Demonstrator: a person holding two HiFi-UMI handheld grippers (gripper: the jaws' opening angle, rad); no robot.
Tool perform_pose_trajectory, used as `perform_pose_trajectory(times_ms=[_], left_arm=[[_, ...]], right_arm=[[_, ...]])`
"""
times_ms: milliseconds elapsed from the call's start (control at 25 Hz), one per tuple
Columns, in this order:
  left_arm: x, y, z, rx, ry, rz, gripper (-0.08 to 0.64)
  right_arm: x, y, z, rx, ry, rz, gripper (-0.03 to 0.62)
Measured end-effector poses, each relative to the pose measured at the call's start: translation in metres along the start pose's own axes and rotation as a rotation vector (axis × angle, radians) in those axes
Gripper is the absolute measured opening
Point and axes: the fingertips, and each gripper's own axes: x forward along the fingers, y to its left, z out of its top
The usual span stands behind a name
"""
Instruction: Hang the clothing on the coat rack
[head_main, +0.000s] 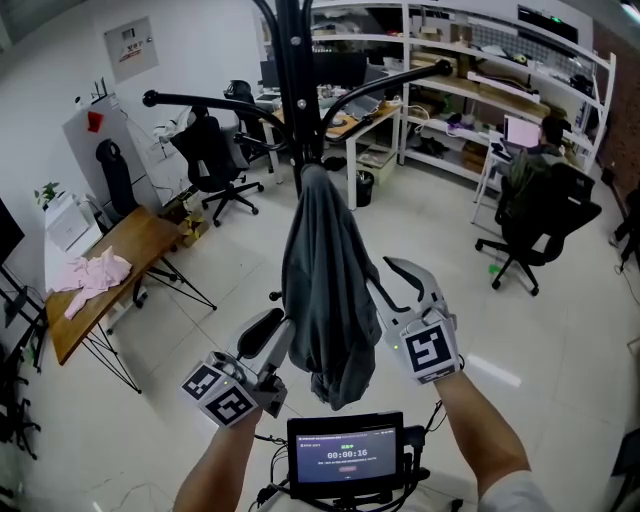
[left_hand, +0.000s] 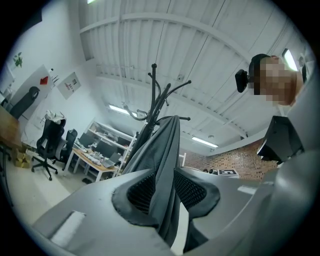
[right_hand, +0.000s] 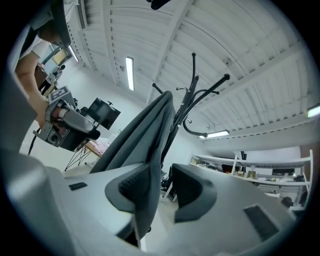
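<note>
A grey garment (head_main: 325, 280) hangs from a hook of the black coat rack (head_main: 292, 80) and drapes down in front of me. My left gripper (head_main: 272, 340) is at its lower left edge. In the left gripper view the left gripper (left_hand: 167, 187) is shut on a fold of the garment (left_hand: 167, 145), both pads pressing the cloth, with the rack (left_hand: 155, 95) rising behind. My right gripper (head_main: 380, 275) is at the garment's right side. In the right gripper view the right gripper (right_hand: 162, 187) is open: the cloth (right_hand: 145, 130) lies against the left pad, and a gap shows to the right pad.
A wooden table (head_main: 130, 240) with a pink cloth (head_main: 90, 272) stands at the left. Black office chairs (head_main: 215, 160) (head_main: 540, 220) stand beyond the rack. White shelving (head_main: 480, 80) lines the back wall. A small screen (head_main: 345, 455) sits near my chest.
</note>
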Motion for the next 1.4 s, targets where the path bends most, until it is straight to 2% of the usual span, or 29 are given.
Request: perform_pose_trajectory(times_ms=[440,800,880,1000,1400], left_arm=[[-0.004,-0.015,-0.008,0.037,0.011,0.032,0.114],[-0.018,-0.028,-0.018,0.04,0.033,0.053,0.091],[-0.023,-0.03,-0.02,0.038,0.031,0.059,0.042],[-0.027,-0.036,-0.019,0.041,0.026,0.05,0.0],[-0.062,-0.048,-0.02,0.038,0.096,0.008,0.0]], right_arm=[[-0.027,0.003,-0.006,0.041,0.005,0.006,0.155],[-0.044,0.02,-0.016,0.138,0.043,0.031,0.155],[-0.051,0.027,-0.018,0.151,0.056,0.038,0.155],[-0.059,0.03,-0.015,0.164,0.041,0.045,0.155],[-0.078,0.073,-0.001,0.255,0.073,0.056,0.156]])
